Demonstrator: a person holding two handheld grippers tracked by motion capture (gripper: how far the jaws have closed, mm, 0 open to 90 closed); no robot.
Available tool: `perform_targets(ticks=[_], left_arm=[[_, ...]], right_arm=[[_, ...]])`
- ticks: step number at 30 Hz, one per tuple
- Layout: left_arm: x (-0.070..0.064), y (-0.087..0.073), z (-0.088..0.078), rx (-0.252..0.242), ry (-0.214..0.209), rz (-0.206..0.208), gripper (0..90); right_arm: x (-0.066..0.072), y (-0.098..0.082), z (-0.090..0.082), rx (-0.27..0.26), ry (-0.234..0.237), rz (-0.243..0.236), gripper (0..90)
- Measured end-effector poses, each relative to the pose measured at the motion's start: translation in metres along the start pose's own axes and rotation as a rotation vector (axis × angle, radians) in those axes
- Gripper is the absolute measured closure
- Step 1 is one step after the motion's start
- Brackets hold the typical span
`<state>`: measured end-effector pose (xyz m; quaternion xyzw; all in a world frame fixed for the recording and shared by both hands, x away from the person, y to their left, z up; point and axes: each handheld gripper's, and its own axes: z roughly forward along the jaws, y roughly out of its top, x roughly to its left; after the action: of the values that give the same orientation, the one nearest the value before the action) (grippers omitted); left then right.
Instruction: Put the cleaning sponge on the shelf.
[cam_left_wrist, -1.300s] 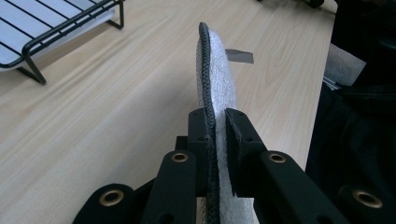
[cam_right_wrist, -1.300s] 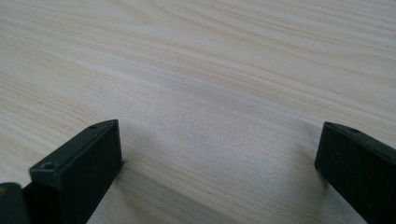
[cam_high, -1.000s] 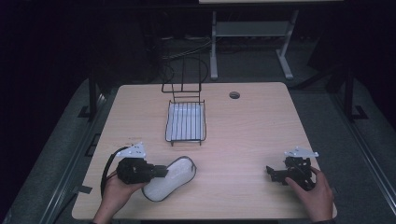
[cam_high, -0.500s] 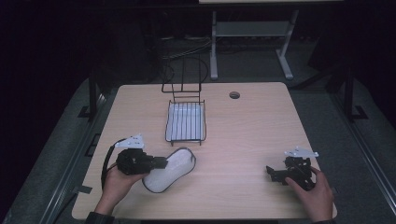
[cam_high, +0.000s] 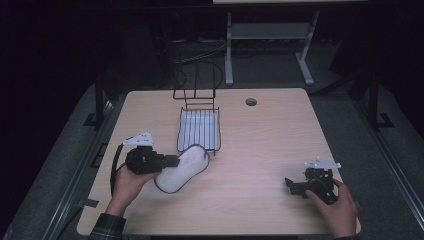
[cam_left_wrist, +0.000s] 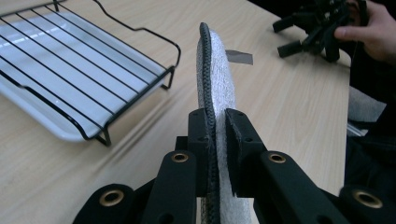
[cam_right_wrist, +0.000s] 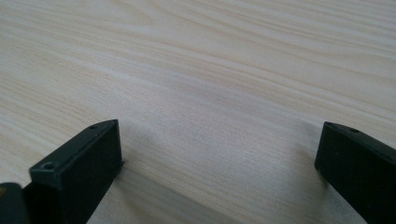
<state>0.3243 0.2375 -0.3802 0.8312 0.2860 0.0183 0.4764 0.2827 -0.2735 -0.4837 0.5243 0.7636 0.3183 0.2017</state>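
Since the earlier frame, the left gripper (cam_high: 172, 161) has carried the white pad (cam_high: 181, 169) from the table's (cam_high: 260, 145) near-left area toward the wire rack (cam_high: 199, 129). High view: pad's far end touches the rack's near edge. Left gripper view: fingers (cam_left_wrist: 201, 135) clamp the pad's dark rim. Right gripper view: right gripper (cam_right_wrist: 219, 154) fingers wide apart, empty, over bare table.

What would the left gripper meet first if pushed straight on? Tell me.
Probably the rack. The left gripper, shut on the insole, points toward the rack's near corner, and in the high view the insole's tip seems about to reach it. Depth is unclear; it might slip past onto the table.
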Motion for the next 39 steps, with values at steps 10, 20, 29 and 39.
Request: perform_targets(ticks=[10,20,29,39], left_arm=[[0.016,0.016,0.002,-0.038,0.021,-0.007,81.1],[0.032,0.03,0.01,-0.058,0.031,-0.026,81.1],[0.046,0.037,0.019,-0.073,0.041,-0.044,81.1],[0.059,0.047,0.026,-0.087,0.048,-0.059,81.1]], right_arm=[[0.0,0.0,0.0,0.0,0.0,-0.001,0.2],[0.0,0.0,0.0,0.0,0.001,0.0,0.2],[0.0,0.0,0.0,0.0,0.001,0.0,0.2],[0.0,0.0,0.0,0.0,0.0,-0.001,0.2]])
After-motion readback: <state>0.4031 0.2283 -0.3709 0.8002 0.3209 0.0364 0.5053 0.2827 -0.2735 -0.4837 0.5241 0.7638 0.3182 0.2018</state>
